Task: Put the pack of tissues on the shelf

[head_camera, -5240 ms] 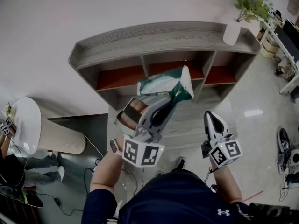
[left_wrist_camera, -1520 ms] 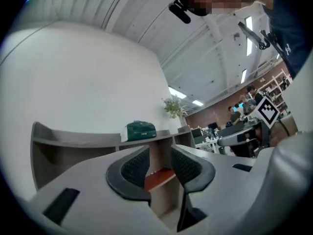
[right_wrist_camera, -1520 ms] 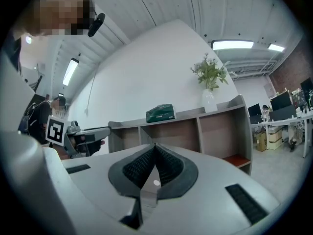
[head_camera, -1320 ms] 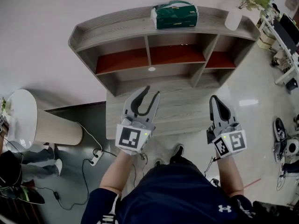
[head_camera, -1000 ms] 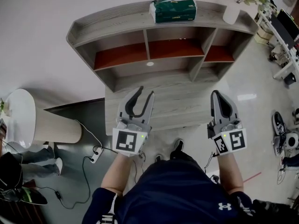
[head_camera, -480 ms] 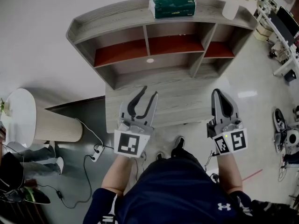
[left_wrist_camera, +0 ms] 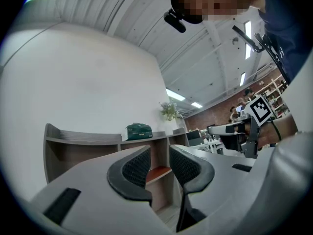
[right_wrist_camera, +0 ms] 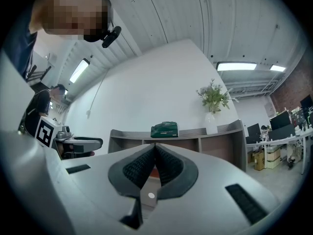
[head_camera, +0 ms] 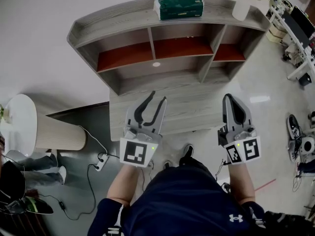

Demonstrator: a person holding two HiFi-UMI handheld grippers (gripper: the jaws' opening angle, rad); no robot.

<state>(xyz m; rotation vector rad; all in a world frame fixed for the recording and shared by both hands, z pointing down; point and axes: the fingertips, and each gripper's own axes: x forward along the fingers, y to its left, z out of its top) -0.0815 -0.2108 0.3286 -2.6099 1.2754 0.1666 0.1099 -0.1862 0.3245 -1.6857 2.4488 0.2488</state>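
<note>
Grey wooden shelf (head_camera: 113, 22) carries the pack of tissues (head_camera: 178, 6) on top; left tongs (head_camera: 158, 97) slightly parted, empty; right tongs (head_camera: 228, 97) clenched, empty.

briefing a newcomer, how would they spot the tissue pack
Find the curved grey shelf unit against the white wall. On its top board, near the middle, lies the tissue pack: a dark green block, unlike the white vase further along.

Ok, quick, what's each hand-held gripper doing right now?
Left hand-held gripper: open, jaws slightly apart, holding nothing.
Right hand-held gripper: closed, empty.
</note>
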